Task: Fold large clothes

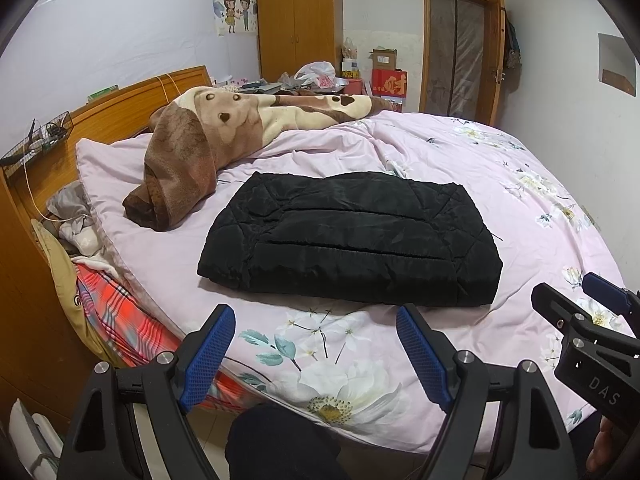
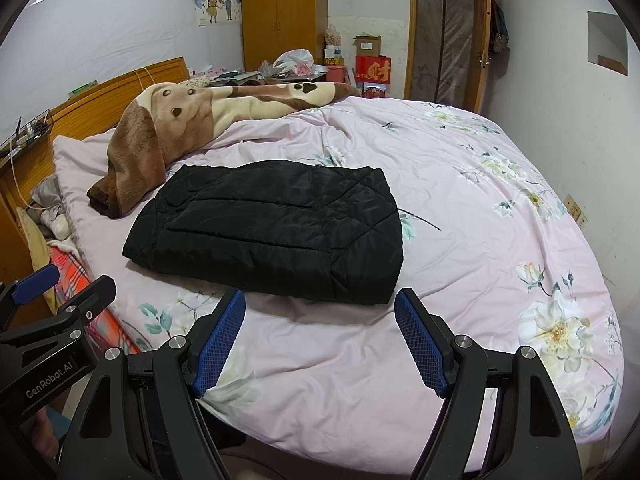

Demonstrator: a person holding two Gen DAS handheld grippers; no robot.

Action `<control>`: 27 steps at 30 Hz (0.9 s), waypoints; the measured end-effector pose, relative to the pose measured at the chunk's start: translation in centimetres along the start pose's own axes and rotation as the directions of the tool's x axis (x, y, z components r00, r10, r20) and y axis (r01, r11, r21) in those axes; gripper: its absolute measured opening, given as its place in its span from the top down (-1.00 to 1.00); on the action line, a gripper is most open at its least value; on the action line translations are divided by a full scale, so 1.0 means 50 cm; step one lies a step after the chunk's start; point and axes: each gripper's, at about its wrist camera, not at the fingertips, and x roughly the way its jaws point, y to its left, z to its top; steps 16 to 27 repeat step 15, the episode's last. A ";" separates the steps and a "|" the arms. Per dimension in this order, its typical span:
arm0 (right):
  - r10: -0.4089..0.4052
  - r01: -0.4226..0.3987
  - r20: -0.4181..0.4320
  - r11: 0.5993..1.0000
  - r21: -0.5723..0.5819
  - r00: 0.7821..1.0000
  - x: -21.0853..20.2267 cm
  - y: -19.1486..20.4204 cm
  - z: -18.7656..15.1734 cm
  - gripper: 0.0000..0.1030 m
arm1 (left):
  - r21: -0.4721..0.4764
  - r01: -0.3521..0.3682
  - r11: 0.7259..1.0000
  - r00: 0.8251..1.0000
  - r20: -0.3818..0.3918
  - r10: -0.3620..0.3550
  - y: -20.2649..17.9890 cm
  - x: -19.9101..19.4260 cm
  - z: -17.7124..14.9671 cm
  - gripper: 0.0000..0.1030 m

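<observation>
A black quilted jacket point(image 1: 352, 236) lies folded into a flat rectangle on the pink floral bedspread point(image 1: 500, 184); it also shows in the right wrist view point(image 2: 268, 228). My left gripper point(image 1: 316, 320) is open and empty, held above the bed's near edge, short of the jacket. My right gripper point(image 2: 320, 304) is open and empty, just in front of the jacket's near edge. The right gripper shows at the right edge of the left wrist view point(image 1: 584, 292); the left gripper shows at the left edge of the right wrist view point(image 2: 60, 284).
A brown and cream fleece blanket point(image 1: 208, 140) lies bunched at the bed's head end, left of the jacket. A wooden headboard point(image 1: 120, 104) is at the left. Plaid cloth point(image 1: 116, 320) hangs off the bed's left side. A wardrobe point(image 1: 298, 20) and door point(image 1: 460, 48) stand behind.
</observation>
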 end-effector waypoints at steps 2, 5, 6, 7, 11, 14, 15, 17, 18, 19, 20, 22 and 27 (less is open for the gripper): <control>0.000 0.000 0.000 1.000 -0.001 1.000 0.001 -0.001 -0.001 -0.50 | 0.001 0.000 1.000 1.000 -0.001 0.000 -0.001 0.000 0.000 -0.60; 0.000 0.000 0.000 1.000 -0.001 1.000 0.001 -0.001 0.000 -0.50 | 0.003 -0.003 1.000 1.000 0.001 0.003 -0.002 -0.001 -0.001 -0.60; 0.000 0.000 0.000 1.000 -0.001 1.000 0.001 0.000 -0.001 -0.50 | 0.003 -0.008 1.000 1.000 0.002 0.008 -0.001 -0.001 -0.001 -0.60; 0.000 0.000 -0.001 1.000 0.000 1.000 0.001 0.000 -0.001 -0.50 | 0.006 -0.010 1.000 1.000 0.003 0.010 -0.002 -0.002 -0.001 -0.60; 0.001 -0.001 0.000 1.000 -0.001 1.000 0.000 -0.002 0.000 -0.50 | 0.011 -0.005 1.000 1.000 0.012 0.005 -0.004 -0.002 0.000 -0.60; 0.001 -0.001 0.000 1.000 -0.001 1.000 0.000 -0.002 0.000 -0.50 | 0.010 0.001 1.000 1.000 0.010 -0.001 -0.006 -0.002 -0.001 -0.60; 0.001 -0.001 0.000 1.000 0.000 1.000 0.000 -0.002 -0.001 -0.50 | 0.010 0.001 1.000 1.000 0.011 -0.001 -0.006 -0.003 -0.001 -0.60; 0.001 -0.001 0.000 1.000 0.000 1.000 0.000 -0.002 -0.001 -0.50 | 0.010 0.001 1.000 1.000 0.011 -0.001 -0.006 -0.003 -0.001 -0.60; 0.001 -0.001 0.000 1.000 0.000 1.000 0.000 -0.002 -0.001 -0.50 | 0.010 0.001 1.000 1.000 0.011 -0.001 -0.006 -0.003 -0.001 -0.60; 0.001 -0.001 0.000 1.000 0.000 1.000 0.000 -0.002 -0.001 -0.50 | 0.010 0.001 1.000 1.000 0.011 -0.001 -0.006 -0.003 -0.001 -0.60; 0.001 -0.001 0.000 1.000 0.000 1.000 0.000 -0.002 -0.001 -0.50 | 0.010 0.001 1.000 1.000 0.011 -0.001 -0.006 -0.003 -0.001 -0.60; 0.001 -0.001 0.000 1.000 0.000 1.000 0.000 -0.002 -0.001 -0.50 | 0.010 0.001 1.000 1.000 0.011 -0.001 -0.006 -0.003 -0.001 -0.60; 0.001 -0.001 0.000 1.000 0.000 1.000 0.000 -0.002 -0.001 -0.50 | 0.010 0.001 1.000 1.000 0.011 -0.001 -0.006 -0.003 -0.001 -0.60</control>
